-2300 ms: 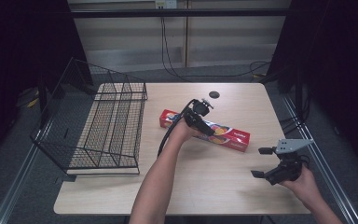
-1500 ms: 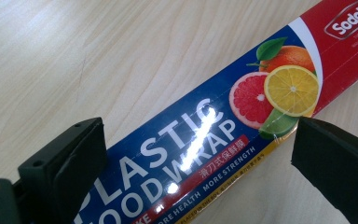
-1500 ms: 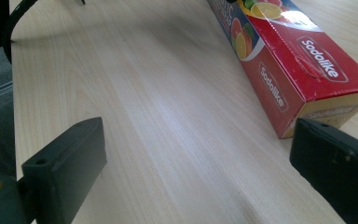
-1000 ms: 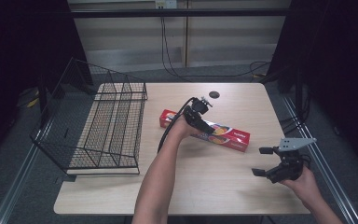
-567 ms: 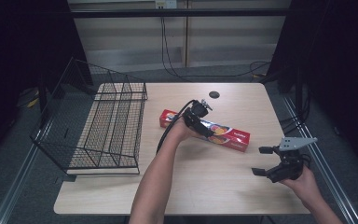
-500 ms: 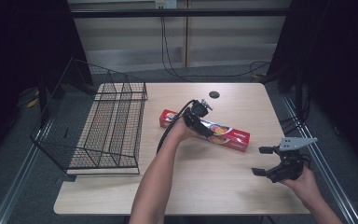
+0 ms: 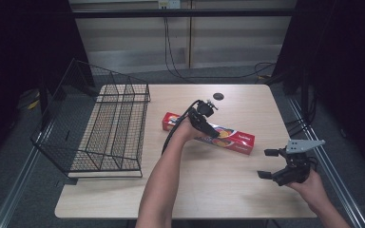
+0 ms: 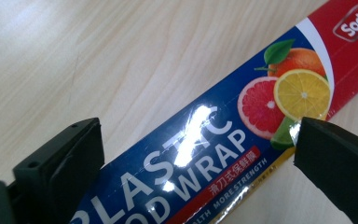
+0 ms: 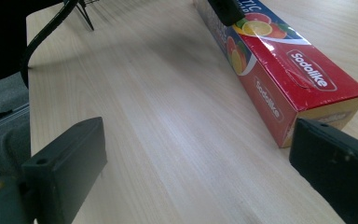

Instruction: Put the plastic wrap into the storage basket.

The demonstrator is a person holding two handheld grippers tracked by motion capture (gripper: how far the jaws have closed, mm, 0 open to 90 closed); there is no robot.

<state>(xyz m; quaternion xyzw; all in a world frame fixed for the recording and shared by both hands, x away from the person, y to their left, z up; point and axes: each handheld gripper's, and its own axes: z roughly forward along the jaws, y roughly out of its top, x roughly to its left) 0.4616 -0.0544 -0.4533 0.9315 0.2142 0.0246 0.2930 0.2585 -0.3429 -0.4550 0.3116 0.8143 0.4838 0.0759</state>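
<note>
Red plastic-wrap box lies between the wide-open left gripper jaws, just opened.

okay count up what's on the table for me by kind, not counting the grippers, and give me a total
Wire rack: 1
Plastic wrap box: 1
Small dark round disc: 1
Total: 3
</note>
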